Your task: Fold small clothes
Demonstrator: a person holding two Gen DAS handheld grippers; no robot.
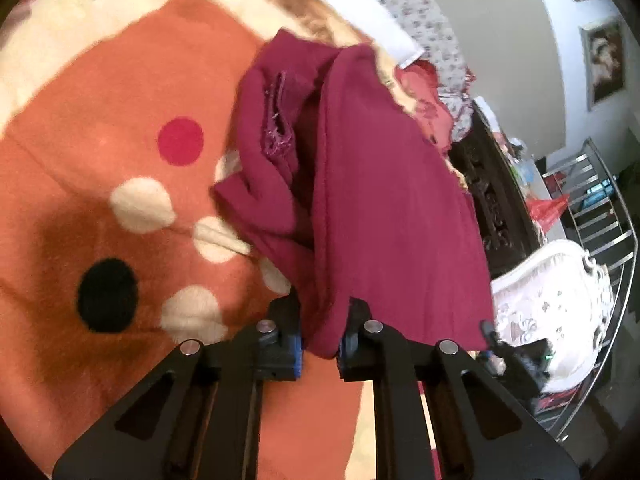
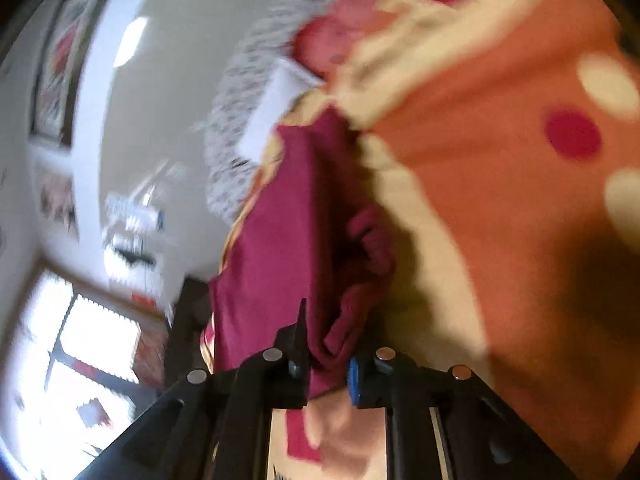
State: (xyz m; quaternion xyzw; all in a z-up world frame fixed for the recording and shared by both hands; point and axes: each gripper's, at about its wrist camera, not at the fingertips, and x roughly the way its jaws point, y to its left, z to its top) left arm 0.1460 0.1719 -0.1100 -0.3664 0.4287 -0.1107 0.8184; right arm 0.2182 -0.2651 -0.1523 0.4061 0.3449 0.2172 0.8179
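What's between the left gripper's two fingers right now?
A bunched edge of the maroon garment, pinched in the left gripper, seen in the left wrist view.

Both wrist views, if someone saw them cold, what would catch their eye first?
First, the maroon garment, bunched and hanging in the middle of each view, pinched at its near edge by the left gripper and the right gripper. Next, the orange blanket with cream, red and black dots spread beneath it. The right wrist view is heavily blurred.

Home bedroom: spotted blanket (image 1: 120, 128), framed pictures (image 1: 606, 60), carved headboard (image 1: 492, 196).
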